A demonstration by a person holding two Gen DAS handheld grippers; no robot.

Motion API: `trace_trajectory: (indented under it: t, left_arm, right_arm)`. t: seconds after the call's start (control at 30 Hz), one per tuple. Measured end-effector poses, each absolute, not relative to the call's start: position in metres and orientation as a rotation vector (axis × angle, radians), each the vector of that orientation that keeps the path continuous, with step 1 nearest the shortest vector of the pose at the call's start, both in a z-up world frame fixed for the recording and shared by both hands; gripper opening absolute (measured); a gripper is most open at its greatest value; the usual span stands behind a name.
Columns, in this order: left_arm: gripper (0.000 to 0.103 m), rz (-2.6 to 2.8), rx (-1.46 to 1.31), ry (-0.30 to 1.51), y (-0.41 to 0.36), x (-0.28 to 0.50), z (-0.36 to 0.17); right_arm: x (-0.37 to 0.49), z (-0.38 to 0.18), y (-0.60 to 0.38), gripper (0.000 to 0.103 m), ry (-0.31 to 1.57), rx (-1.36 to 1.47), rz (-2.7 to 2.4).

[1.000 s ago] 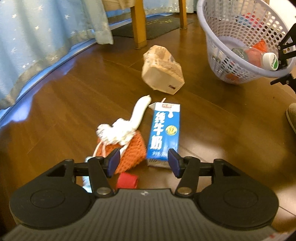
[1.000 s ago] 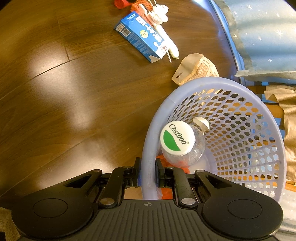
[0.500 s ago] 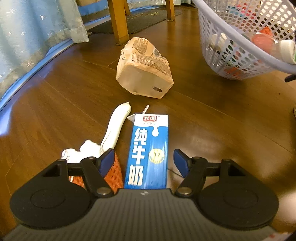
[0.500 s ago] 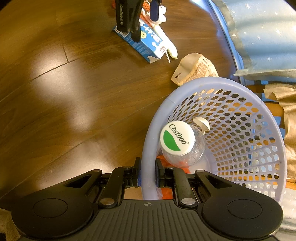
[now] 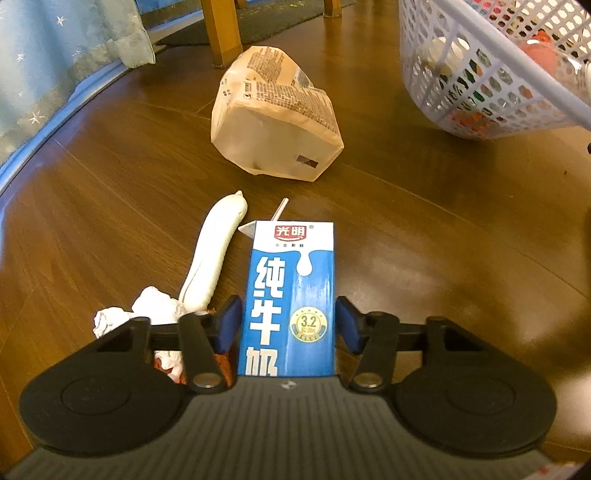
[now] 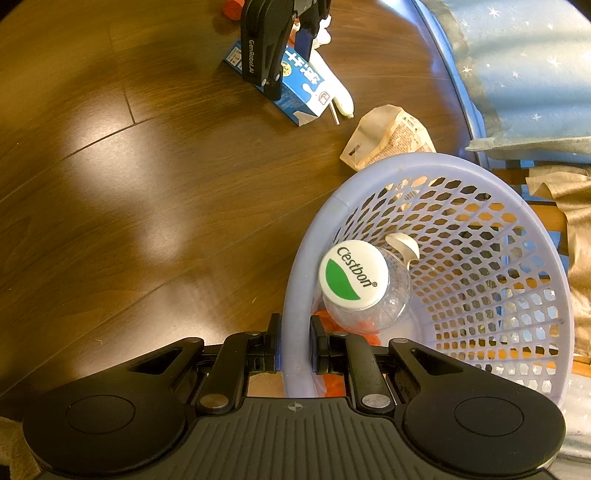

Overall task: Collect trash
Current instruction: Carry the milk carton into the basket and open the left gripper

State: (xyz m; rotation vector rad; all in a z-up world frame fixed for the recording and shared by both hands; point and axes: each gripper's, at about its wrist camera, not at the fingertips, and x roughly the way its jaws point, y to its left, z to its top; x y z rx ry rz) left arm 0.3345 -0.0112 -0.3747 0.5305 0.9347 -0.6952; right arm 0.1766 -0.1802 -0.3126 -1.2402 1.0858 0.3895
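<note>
One milk carton between your left fingers, one basket in your right.
Your left gripper [image 5: 289, 325] is closing around the blue milk carton [image 5: 291, 295] lying on the floor; your right gripper [image 6: 294, 349] clamps the lavender basket [image 6: 480, 192] rim, one capped bottle [image 6: 364, 284] inside. One crumpled paper bag [image 5: 275, 118] lies beyond the carton.

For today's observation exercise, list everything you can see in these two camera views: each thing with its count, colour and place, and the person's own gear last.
milk carton: one, blue and white, lying on the floor between the left gripper's pads
straw: one, white, at the carton's top
foam sleeve: one, white, on the floor beside the carton
paper bag: one, tan, on the floor beyond the carton
red cap: one, on the floor
laundry basket: one, lilac
water bottle: one, clear, white-green cap, in basket
left gripper: black, blue pads, closing around the carton
right gripper: black, shut on basket rim
</note>
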Motion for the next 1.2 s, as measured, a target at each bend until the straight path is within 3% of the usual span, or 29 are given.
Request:
trace_trajectory:
  t: [0.43, 1.2]
  left_arm:
    - [0.042, -0.706, 0.513, 0.915, -0.007, 0.316, -0.353]
    - [0.042, -0.872, 0.437, 0.682, -0.043, 0.274, -0.198]
  right_arm:
    - [0.177, -0.313, -0.182, 0.011, 1.085, -1.239, 0.390]
    - [0.178, -0.312, -0.181, 0.011, 1.087, -1.229, 0.393]
